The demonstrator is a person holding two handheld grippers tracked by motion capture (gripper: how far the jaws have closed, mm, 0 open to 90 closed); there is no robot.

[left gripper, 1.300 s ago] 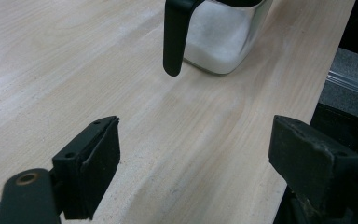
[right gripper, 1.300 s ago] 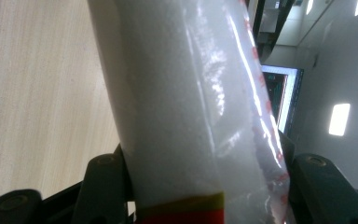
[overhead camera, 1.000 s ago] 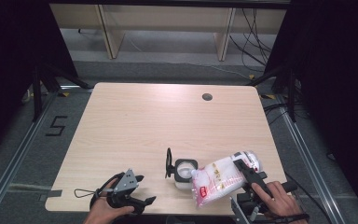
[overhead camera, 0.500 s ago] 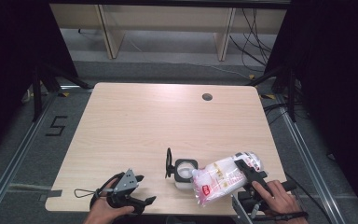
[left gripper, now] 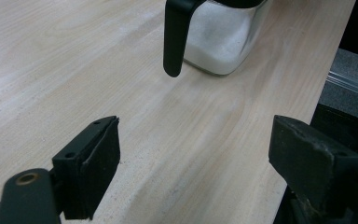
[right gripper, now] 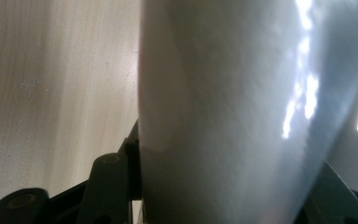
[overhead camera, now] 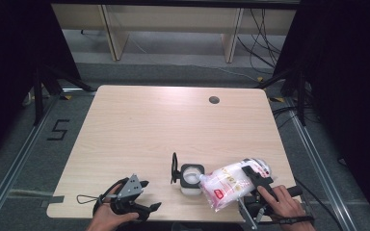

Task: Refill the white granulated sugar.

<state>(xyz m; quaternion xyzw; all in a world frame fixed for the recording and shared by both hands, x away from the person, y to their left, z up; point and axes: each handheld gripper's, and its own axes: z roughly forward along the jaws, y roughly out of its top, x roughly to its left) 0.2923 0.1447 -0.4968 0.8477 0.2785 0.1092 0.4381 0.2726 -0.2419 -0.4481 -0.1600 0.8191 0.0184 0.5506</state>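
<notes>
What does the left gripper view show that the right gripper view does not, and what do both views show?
Left gripper view alone: the left gripper with open jaws and nothing between them, and the square clear container of white powder with its black handle.

Right gripper view alone: the white refill bag close up, gripped between the right gripper's jaws.

Both: the light wooden table.

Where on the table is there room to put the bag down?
The far half of the table is bare, from the jar back to the small round hole. The left side ahead of the left gripper is free too. It is crowded at the near right, where jar, bag and right gripper bunch together.
</notes>
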